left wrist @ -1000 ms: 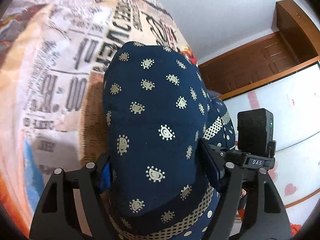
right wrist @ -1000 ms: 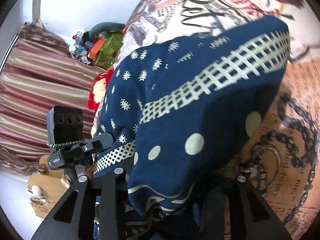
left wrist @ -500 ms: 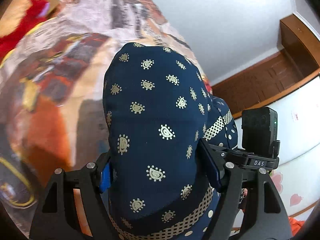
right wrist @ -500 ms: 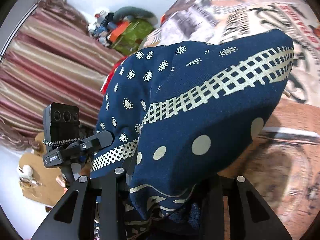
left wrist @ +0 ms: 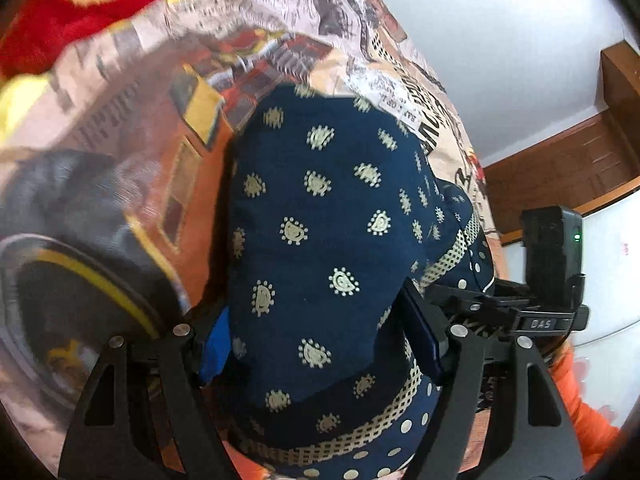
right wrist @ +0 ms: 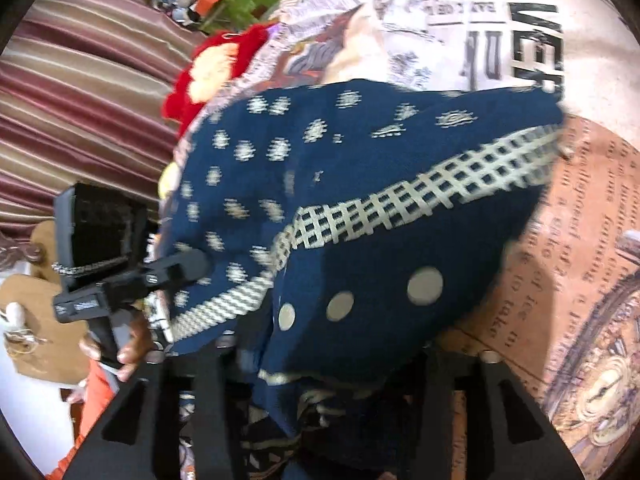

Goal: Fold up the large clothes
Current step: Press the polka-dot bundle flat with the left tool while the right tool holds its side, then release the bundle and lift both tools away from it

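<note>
Navy cloth, a thick bundle of folded garment printed with cream paisley motifs, dots and a lattice band, fills both wrist views above a bed spread covered in newsprint lettering and orange pictures. Left claw is clenched on the bundle: its blue pad presses one flank, and the opposite pad is sunk into the other, so the fabric bulges up and forward between the black fingers. Right claw sits at the other side of the same bundle, its jaws opening while the cloth lies between them; folds drape over the fingers and hide the pads, so contact there cannot be told. Right wrist view also catches the left claw's handle with its black camera block, gripped by a hand above an orange sleeve. Red plush toy lies at the far edge of the bed, beside striped curtains. Wooden panelling meets a white wall behind the left claw.
</note>
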Action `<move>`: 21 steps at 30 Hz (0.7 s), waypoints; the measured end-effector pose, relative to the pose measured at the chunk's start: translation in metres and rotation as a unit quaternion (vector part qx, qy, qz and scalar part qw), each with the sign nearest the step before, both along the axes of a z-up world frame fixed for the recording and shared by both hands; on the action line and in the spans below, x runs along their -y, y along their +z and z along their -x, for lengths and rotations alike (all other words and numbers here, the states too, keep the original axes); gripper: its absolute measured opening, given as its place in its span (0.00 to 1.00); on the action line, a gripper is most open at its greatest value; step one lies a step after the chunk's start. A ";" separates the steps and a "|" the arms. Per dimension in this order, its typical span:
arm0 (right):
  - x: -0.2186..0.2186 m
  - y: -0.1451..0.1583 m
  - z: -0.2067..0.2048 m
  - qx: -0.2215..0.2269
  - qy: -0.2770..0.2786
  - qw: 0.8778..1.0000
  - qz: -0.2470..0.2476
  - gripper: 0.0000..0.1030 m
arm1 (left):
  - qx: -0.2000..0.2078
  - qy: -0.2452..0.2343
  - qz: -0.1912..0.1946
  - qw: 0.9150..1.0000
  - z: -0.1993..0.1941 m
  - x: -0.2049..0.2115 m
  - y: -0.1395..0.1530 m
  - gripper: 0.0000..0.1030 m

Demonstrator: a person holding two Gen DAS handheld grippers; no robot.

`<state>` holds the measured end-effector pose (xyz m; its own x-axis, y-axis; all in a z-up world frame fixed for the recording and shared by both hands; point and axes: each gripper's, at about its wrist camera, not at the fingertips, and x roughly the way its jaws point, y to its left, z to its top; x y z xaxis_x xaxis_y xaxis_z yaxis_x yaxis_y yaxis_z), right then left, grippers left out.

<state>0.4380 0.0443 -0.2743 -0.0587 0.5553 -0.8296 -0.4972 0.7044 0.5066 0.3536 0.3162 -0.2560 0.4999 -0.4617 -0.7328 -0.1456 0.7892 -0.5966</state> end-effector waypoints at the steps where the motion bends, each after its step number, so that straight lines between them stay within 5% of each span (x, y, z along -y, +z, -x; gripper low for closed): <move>1: 0.001 0.005 0.000 0.009 0.000 1.000 0.007 0.59 | 0.009 0.005 -0.027 1.000 0.004 0.002 0.010 0.72; 4: 0.016 0.027 0.001 0.058 0.007 0.998 0.032 0.61 | 0.044 0.013 -0.118 0.992 0.014 0.012 0.043 0.72; 10: 0.032 0.077 0.021 0.166 0.024 0.985 0.042 0.67 | 0.092 -0.016 -0.173 0.980 0.035 0.045 0.080 0.72; 16: 0.005 0.068 0.058 0.226 0.080 0.969 0.059 0.74 | 0.039 -0.032 -0.268 0.962 0.031 0.082 0.037 0.73; 21: 0.005 0.033 0.051 0.204 0.081 0.969 0.114 0.74 | 0.030 -0.017 -0.262 0.965 0.049 0.073 0.023 0.77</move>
<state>0.3865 0.0392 -0.2417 0.2293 0.3664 -0.9018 -0.7370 0.6706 0.0850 0.3046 0.2436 -0.2331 0.5400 -0.0539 -0.8399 -0.0912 0.9883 -0.1221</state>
